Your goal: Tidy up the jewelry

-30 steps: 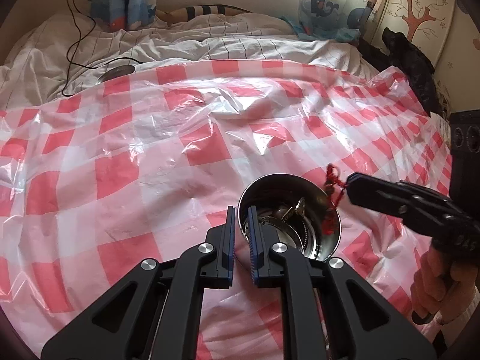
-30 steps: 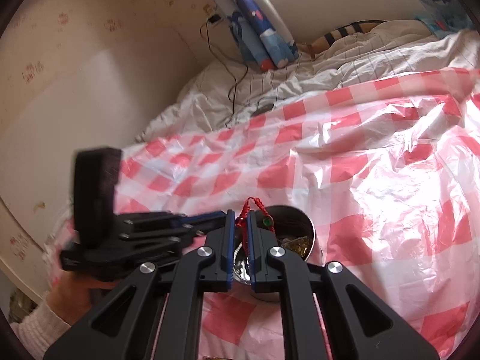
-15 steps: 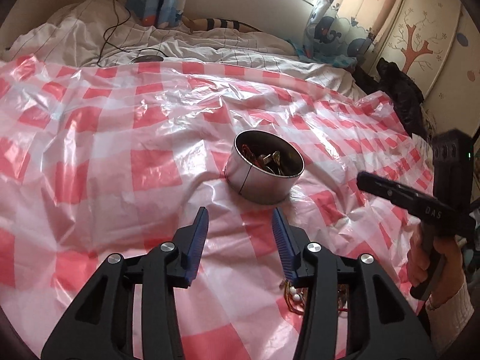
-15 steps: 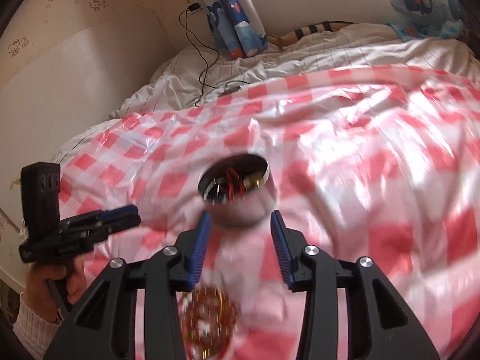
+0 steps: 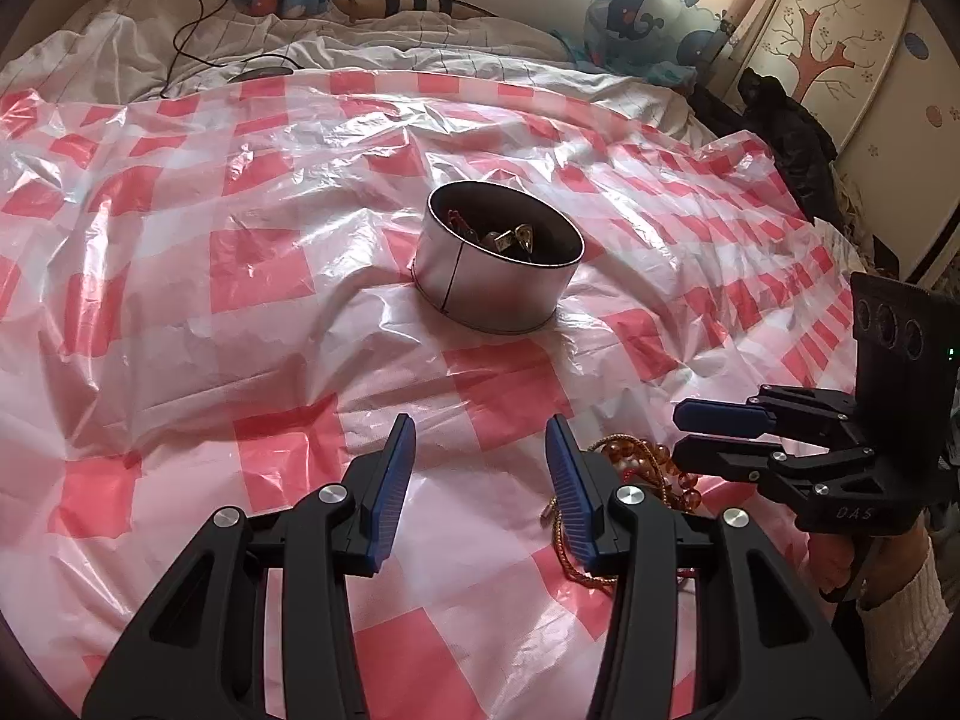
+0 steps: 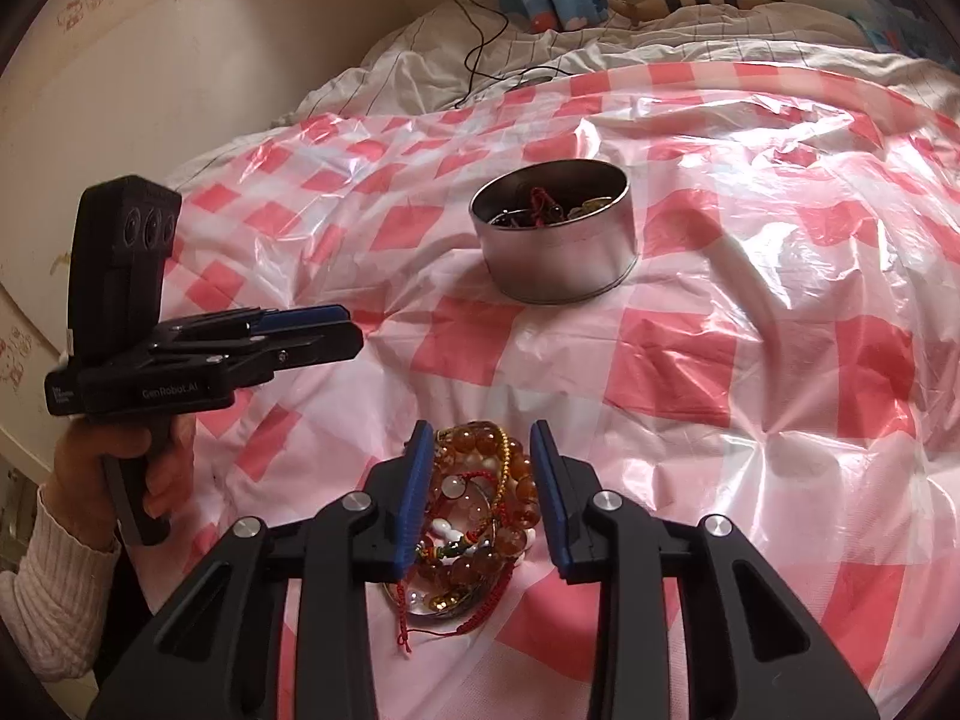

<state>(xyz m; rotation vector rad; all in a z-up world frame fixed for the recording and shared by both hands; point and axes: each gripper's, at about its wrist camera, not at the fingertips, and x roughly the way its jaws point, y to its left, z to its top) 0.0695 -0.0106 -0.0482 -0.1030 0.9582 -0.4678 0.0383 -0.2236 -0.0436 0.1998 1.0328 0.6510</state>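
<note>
A round metal tin (image 5: 498, 264) with several jewelry pieces inside stands on the red-checked plastic sheet; it also shows in the right wrist view (image 6: 555, 243). A pile of amber bead bracelets and red cords (image 6: 480, 510) lies near the front, partly behind my left fingers in the left wrist view (image 5: 636, 462). My right gripper (image 6: 480, 438) is open and its fingers straddle the pile; it also shows in the left wrist view (image 5: 681, 435). My left gripper (image 5: 480, 432) is open and empty, short of the tin; it shows in the right wrist view (image 6: 342, 330).
The red-and-white checked plastic sheet (image 5: 240, 264) covers a bed. White bedding with a black cable (image 5: 198, 18) lies behind it. A wall (image 6: 180, 60) stands on the left. A dark bag (image 5: 792, 138) and a cupboard are on the right.
My right gripper dropped the red cord into the tin, opened, and pulled back over the bracelet pile. My left gripper let go of the tin rim, opened and drew back.
</note>
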